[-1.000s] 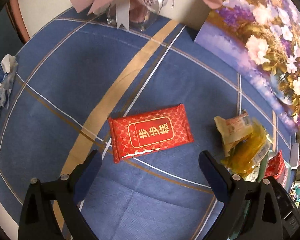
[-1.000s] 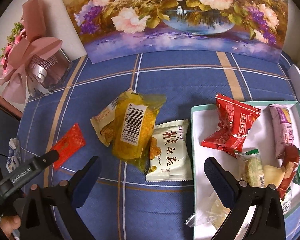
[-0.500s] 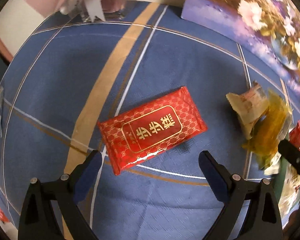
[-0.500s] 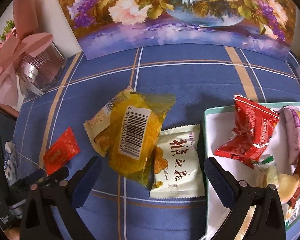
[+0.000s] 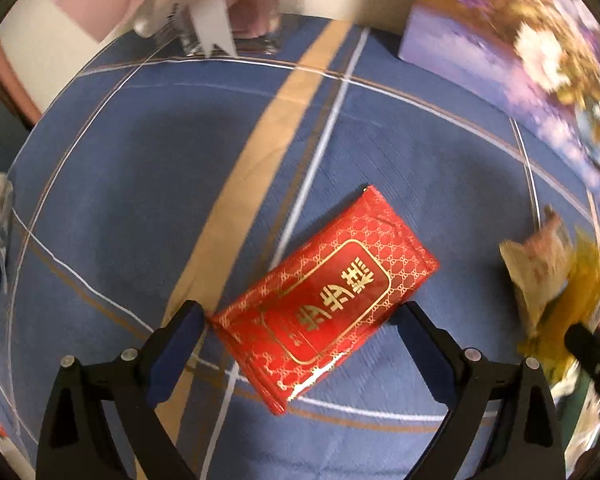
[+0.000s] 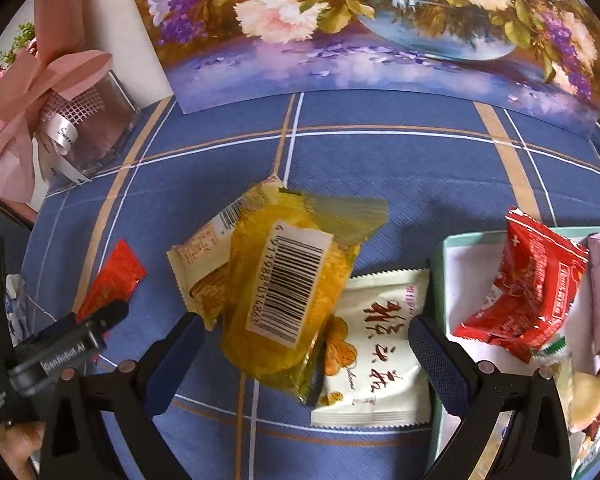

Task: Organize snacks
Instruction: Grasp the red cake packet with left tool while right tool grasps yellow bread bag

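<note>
The left tool stands with its two blue-padded fingers spread wide apart, one on each side of the red packet with gold lettering. The packet lies flat on the blue plaid cloth of the bench, slanted from 7 o'clock up to 1 o'clock; its lower corner is at or just beside the left pad, and its right edge is close to the other pad, though the view does not settle whether either touches. At 3 o'clock from this tool lies a blurred heap of tan and yellow wrappers. At 12 o'clock a glass vase with pink ribbon stands at the bench's far edge, with the flower painting at 1 o'clock.

The right tool is likewise wide apart and holds nothing. Between its fingers lie the yellow packet with a barcode label and, at 5 o'clock of it and partly beneath it, the white packet with red script. A tan packet juts from under the yellow one at 10 o'clock. At 3 o'clock is the pale green tray, holding a red snack bag and other snacks. At 9 o'clock the left tool appears over the red packet.
</note>
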Demonstrator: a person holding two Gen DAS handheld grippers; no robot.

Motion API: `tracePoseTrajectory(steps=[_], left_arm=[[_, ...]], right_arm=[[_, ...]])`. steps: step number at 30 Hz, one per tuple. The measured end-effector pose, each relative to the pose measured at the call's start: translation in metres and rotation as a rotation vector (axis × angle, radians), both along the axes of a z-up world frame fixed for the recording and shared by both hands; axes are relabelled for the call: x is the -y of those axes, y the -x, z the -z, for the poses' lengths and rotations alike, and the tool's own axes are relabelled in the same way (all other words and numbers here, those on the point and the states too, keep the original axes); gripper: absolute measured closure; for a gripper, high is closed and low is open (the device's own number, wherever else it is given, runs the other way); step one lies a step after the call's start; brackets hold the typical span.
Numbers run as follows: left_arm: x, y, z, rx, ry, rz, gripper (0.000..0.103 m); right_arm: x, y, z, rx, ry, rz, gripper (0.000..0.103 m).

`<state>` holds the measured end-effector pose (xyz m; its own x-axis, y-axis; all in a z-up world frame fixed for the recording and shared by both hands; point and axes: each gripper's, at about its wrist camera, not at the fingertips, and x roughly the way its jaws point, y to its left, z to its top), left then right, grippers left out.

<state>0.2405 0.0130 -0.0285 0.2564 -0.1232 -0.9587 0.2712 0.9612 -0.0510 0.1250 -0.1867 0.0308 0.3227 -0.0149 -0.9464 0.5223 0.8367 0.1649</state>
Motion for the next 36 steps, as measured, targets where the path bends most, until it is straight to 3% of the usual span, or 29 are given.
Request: tracePoseTrajectory(steps=[5,9,13,14,19,27,30,36], left_arm=[[-0.016,-0.015,-0.002,0.027,0.039,-0.068,0.006],[-0.028,-0.022,0.003,0.028,0.082,-0.102,0.006],[-0.031,-0.014,0.001,0.032,0.084,-0.06,0.006],[-0.024,-0.009,-0.001,0.033,0.082,-0.053,0.006],[0.004,0.009,0.002,0.043,0.044,0.012,0.006],[0.015,0.026,-0.003,-0.009,0.17,0.09,0.01],[0.015,0.03,-0.005,-0.013,0.167,0.103,0.017],[0.01,0.024,-0.004,-0.003,0.174,0.073,0.017]], right_arm=[[-0.003,-0.004,-0.003,0.037,0.007,-0.009,0.0],[-0.01,-0.007,-0.003,0.058,0.009,-0.03,0.008],[-0.014,-0.01,-0.002,0.065,0.009,-0.043,0.015],[-0.015,-0.01,-0.002,0.065,0.014,-0.047,0.02],[-0.018,-0.011,-0.002,0.076,0.003,-0.069,0.026],[-0.023,-0.012,0.003,0.076,-0.062,-0.115,0.029],[-0.024,-0.012,0.008,0.068,-0.084,-0.115,0.03],[-0.023,-0.013,0.013,0.059,-0.075,-0.107,0.033]])
